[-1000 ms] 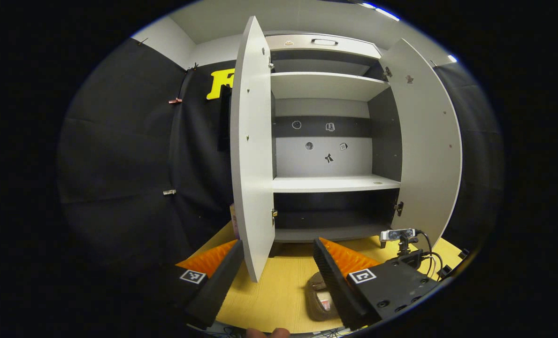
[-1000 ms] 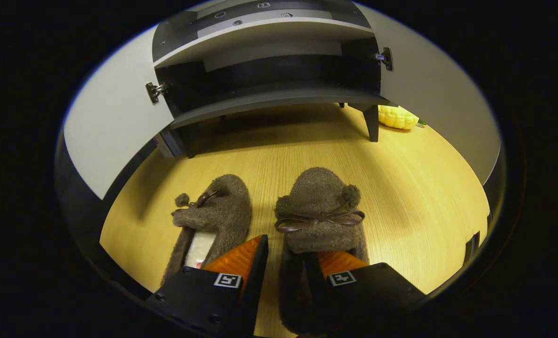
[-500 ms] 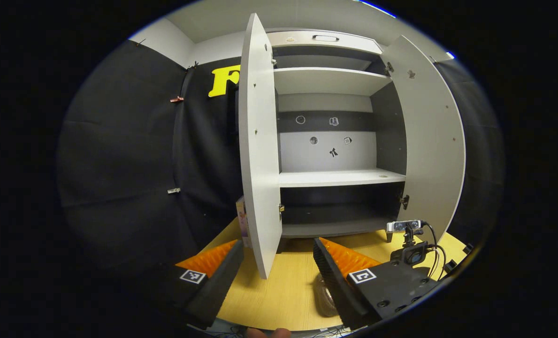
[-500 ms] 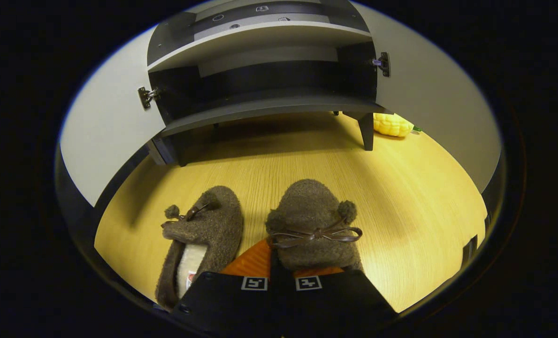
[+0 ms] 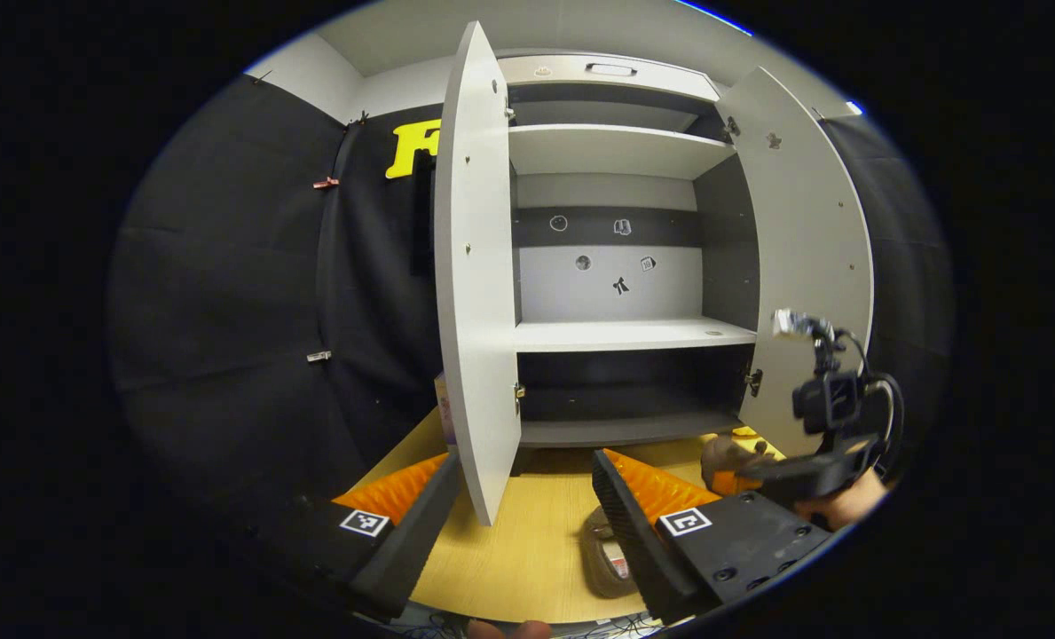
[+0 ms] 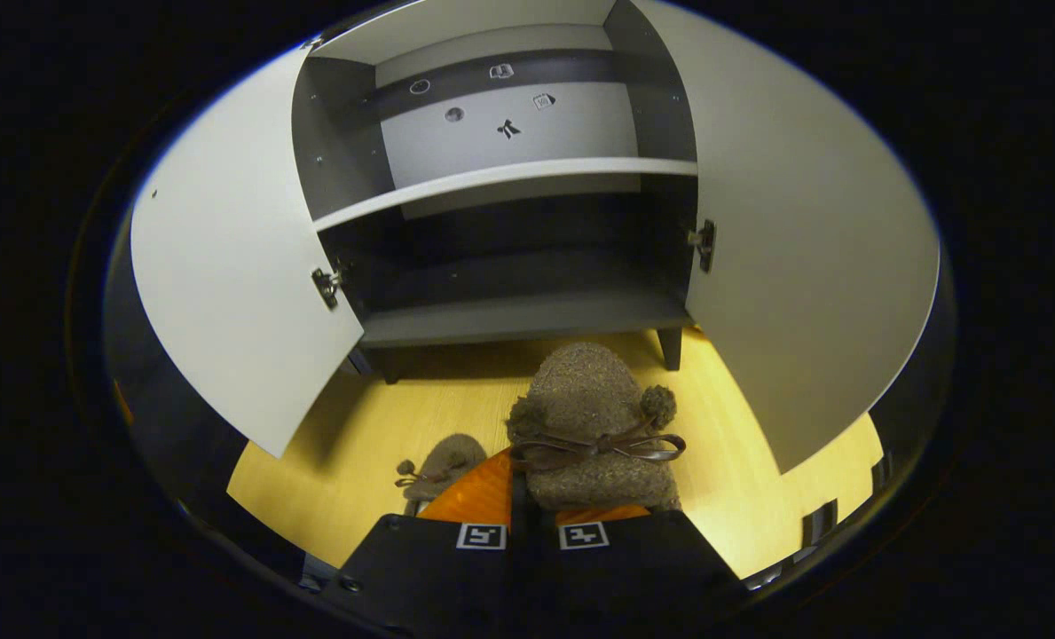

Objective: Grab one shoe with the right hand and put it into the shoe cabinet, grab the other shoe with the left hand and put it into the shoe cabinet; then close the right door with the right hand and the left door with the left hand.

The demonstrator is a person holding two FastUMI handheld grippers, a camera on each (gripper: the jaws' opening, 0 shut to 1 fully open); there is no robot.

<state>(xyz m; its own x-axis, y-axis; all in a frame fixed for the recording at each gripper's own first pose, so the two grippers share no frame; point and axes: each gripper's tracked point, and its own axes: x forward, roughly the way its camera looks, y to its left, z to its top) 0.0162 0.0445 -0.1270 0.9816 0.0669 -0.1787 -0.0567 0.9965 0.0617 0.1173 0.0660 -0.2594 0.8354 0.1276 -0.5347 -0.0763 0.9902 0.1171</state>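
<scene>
R gripper [image 6: 527,524]: fingers pressed together on heel of brown fuzzy shoe [image 6: 591,426], held off floor, toe toward shoe cabinet [image 6: 509,315], in front of its bottom shelf. Seen also in left gripper view [image 5: 806,475], low beside cabinet's R door, w/ shoe [image 5: 724,451] in its grip.
L gripper [image 5: 523,515]: fingers spread wide, nothing between; hung above floor in front of cabinet, near edge of L door [image 5: 474,293].
Other shoe [image 6: 438,466]: on yellow wood floor [image 6: 350,461] in front of cabinet, L of the held one; in left gripper view [image 5: 605,559], partly behind a finger.
Cabinet doors: both open; R door [image 6: 793,266] swung out wide.
Cabinet shelves: bottom one dark; white shelf [image 6: 500,177] above it.
Back panel: a few small stickers [image 6: 509,129], too small to tell.
</scene>
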